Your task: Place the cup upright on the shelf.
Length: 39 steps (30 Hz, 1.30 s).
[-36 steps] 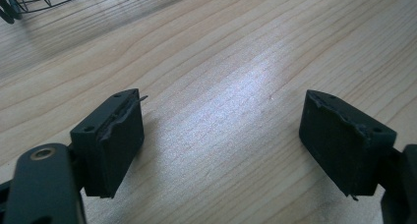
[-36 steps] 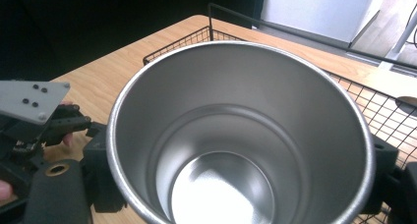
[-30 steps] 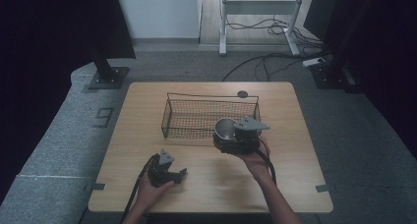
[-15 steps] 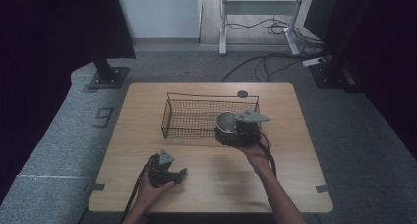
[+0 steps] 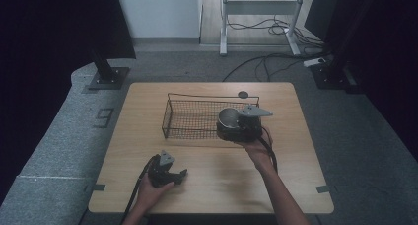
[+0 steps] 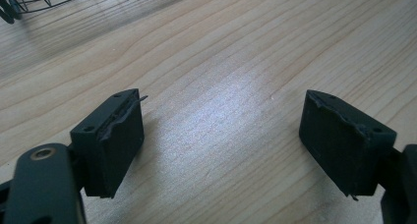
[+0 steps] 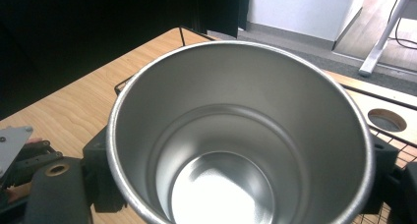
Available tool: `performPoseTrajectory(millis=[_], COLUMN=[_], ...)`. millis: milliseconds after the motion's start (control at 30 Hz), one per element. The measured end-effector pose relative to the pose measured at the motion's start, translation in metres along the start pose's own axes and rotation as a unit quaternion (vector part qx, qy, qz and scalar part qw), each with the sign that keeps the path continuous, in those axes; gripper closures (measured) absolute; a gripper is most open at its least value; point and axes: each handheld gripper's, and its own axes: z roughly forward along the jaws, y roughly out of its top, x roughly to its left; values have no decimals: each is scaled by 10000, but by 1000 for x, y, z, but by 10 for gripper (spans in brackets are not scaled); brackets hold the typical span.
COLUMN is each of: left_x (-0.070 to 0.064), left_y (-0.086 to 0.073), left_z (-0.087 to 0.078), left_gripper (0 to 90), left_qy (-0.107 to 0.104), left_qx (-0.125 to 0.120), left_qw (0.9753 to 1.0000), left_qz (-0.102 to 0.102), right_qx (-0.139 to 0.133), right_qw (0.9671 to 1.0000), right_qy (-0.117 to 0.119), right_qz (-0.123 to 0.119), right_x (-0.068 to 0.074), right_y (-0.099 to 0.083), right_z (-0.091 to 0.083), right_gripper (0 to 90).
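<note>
High view, right gripper point(image 5: 235, 126): held the cup point(image 5: 227, 118) at the near right corner of the basket point(image 5: 190, 119), over its wire edge; fingers clamped on the cup's sides.
High view, left gripper point(image 5: 172, 174): rested on the bench point(image 5: 296, 185) near the front left, well apart from the basket.
High view, change: the right gripper and cup sat a little farther from the person than a second earlier, closer over the basket; the left gripper had not moved.
Left gripper view, fingers point(image 6: 115, 135): spread wide, nothing between them, bare bench beneath; a basket corner at the top left.
Right gripper view, cup point(image 7: 236, 135): upright and empty, mouth toward the camera, gripped on both sides by the fingers point(image 7: 101, 184); basket wire and bench behind it.
</note>
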Motion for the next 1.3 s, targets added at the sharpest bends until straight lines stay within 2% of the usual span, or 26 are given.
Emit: performPoseTrajectory(millis=[600, 933, 1300], left_x=[0, 0, 0], left_y=[0, 0, 0], left_z=[0, 0, 0], left_gripper=[171, 170, 171], left_qy=[1, 2, 4], left_qx=[-5, -17, -17], left_qw=[10000, 10000, 10000], left_qz=[-8, -10, -4], right_qx=[64, 163, 302], right_qw=[9998, 9995, 9990], right_qy=[-163, -255, -308], right_qz=[6, 21, 78], right_x=[-12, -21, -28], right_y=[9, 14, 14], right_z=[11, 24, 46], right_gripper=[183, 183, 183])
